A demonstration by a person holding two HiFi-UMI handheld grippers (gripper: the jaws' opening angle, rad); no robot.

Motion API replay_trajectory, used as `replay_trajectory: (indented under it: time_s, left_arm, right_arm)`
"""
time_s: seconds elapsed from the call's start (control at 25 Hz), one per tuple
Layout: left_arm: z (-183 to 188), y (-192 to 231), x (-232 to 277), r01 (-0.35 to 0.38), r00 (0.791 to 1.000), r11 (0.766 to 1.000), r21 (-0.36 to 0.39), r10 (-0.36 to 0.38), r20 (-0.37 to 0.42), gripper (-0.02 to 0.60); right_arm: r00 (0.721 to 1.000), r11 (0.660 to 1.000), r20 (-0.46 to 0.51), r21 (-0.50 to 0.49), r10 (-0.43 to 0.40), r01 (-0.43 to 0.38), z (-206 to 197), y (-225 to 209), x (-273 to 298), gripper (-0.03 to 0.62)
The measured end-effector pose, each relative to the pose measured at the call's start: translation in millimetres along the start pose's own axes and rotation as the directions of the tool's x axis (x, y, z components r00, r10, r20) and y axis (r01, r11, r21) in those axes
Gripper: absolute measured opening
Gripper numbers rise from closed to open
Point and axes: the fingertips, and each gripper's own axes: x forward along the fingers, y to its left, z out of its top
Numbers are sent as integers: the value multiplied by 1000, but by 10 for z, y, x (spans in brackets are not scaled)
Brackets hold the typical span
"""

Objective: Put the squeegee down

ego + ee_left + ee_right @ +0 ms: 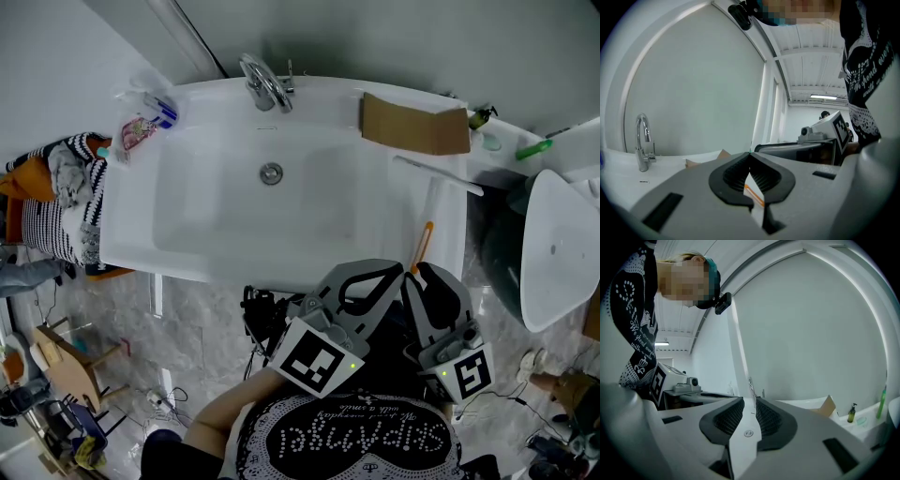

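On the back rim of the white basin [206, 261] stand a chrome faucet [265, 84] and a cardboard piece [412, 127].

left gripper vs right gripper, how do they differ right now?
The right gripper is closed on the squeegee, gripping its white handle; the left gripper is shut, tips meeting, with nothing gripped. In the head view the squeegee runs on from the right gripper toward the right rim of the tub; nothing runs from the left gripper. Shared: both sit side by side at the tub's near edge, pointing roughly level across it.
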Motion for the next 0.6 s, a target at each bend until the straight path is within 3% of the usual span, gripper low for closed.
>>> replay_trajectory:
  time_s: [0.6]
  left_arm:
    - [-1,-28,34,11,1000,1000,-3,-11,-15,5]
  right_arm:
    - [1000,1000,-3,22,-3,3,4,-37,-18,91]
